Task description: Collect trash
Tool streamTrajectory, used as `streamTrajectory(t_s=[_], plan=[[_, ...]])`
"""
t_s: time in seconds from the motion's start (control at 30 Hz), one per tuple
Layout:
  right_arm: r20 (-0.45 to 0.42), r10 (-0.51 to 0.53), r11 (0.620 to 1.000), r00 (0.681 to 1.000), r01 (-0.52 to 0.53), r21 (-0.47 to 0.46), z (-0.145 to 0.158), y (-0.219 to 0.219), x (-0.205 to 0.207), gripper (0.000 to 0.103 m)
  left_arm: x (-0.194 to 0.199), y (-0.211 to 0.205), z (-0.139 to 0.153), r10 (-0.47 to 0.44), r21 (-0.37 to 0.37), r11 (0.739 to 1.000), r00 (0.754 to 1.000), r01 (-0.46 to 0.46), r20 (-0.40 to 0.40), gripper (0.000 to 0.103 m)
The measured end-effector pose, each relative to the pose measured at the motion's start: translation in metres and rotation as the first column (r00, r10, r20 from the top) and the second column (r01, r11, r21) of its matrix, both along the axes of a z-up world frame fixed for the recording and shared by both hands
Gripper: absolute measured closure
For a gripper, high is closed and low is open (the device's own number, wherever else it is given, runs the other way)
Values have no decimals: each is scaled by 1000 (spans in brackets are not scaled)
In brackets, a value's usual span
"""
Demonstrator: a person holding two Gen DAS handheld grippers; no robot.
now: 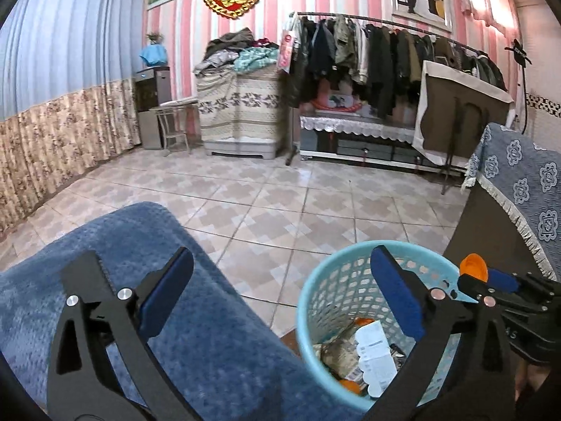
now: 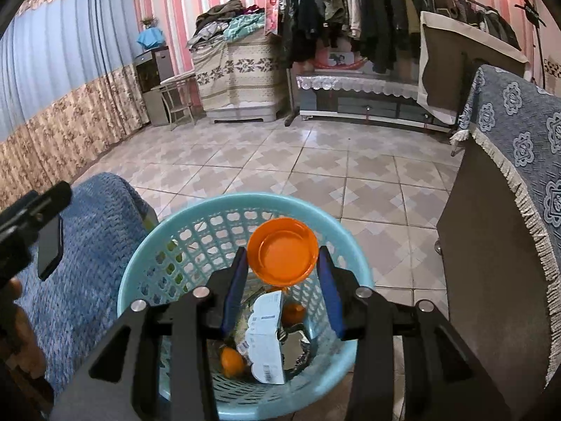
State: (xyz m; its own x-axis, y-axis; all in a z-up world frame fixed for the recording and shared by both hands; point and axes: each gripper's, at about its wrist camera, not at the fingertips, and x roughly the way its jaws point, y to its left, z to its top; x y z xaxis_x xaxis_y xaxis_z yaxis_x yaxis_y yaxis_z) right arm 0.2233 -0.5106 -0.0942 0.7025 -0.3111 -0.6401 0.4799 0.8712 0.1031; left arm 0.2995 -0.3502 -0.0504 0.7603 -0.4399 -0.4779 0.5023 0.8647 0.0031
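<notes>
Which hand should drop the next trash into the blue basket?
The right. The right gripper already holds an orange lid above the basket. The left gripper is open and empty, off to the basket's side.

claws: 2, left claw, right claw | basket: 1, light blue | orange lid: 1, between the right claw's fingers | orange pieces in basket: 2 seen, and | white printed packet in basket: 1 | clothes rack: 1 | blue blanket: 1
</notes>
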Motion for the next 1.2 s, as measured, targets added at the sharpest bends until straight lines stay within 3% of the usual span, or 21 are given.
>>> streamTrajectory(t_s=[0.27,0.33,0.4,0.47,0.57,0.77,1.1,1.2], plan=[[-9,17,1000,1000,-17,-10,-5,8,15,62,-1,39,3,70,-27,997,997,-70,-21,5],[-3,9,1000,1000,-9,-22,-3,9,15,57,-1,45,4,83,-30,996,996,-84,-25,5],[7,-2,1000,1000,2,-30,-1,10,14,26,-3,52,4,98,-25,995,995,-99,-22,5],[21,-2,999,1000,3,-41,2,13,13,23,-4,56,6,106,-21,994,994,-107,-22,5],[17,-7,998,1000,8,-67,5,15,14,6,-7,67,9,128,-17,992,992,-129,-20,5],[-2,-16,993,1000,16,-120,7,20,15,4,-25,101,18,212,-25,977,977,-212,4,5],[71,96,991,993,-88,-104,28,58,-9,4,-83,170,33,308,-25,951,951,-307,37,5],[127,134,990,983,-129,-50,39,70,-24,4,-107,192,41,333,-38,943,942,-331,46,5]])
